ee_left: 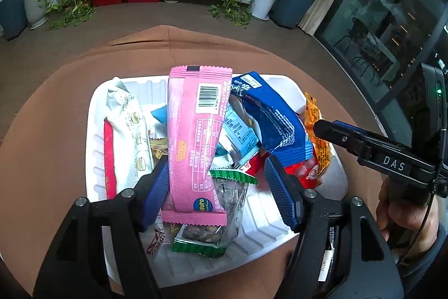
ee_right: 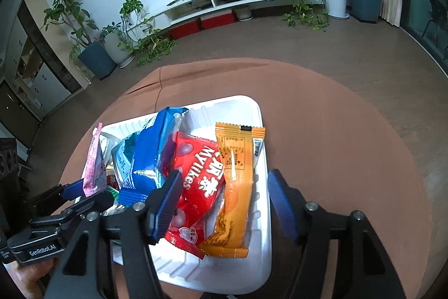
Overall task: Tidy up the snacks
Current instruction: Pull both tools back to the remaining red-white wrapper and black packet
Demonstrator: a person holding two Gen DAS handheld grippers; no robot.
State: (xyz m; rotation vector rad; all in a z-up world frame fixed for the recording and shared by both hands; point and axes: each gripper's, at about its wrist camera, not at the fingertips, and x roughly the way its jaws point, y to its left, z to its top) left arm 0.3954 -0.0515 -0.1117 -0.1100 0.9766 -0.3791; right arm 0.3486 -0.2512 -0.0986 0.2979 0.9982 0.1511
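Note:
A white tray on a round brown table holds a heap of snack packets. My left gripper is open over the tray's near part; a pink packet lies between its fingers, touching the left pad, over a green nut packet. A blue packet and a white packet lie beside it. My right gripper is open over the tray's right side, with an orange packet and a red packet lying between its fingers. The blue packet and pink packet lie to its left.
The brown table has bare room right of the tray and beyond it. The right gripper shows in the left wrist view at the tray's right edge. The left gripper shows in the right wrist view. Plants and a TV cabinet stand far off.

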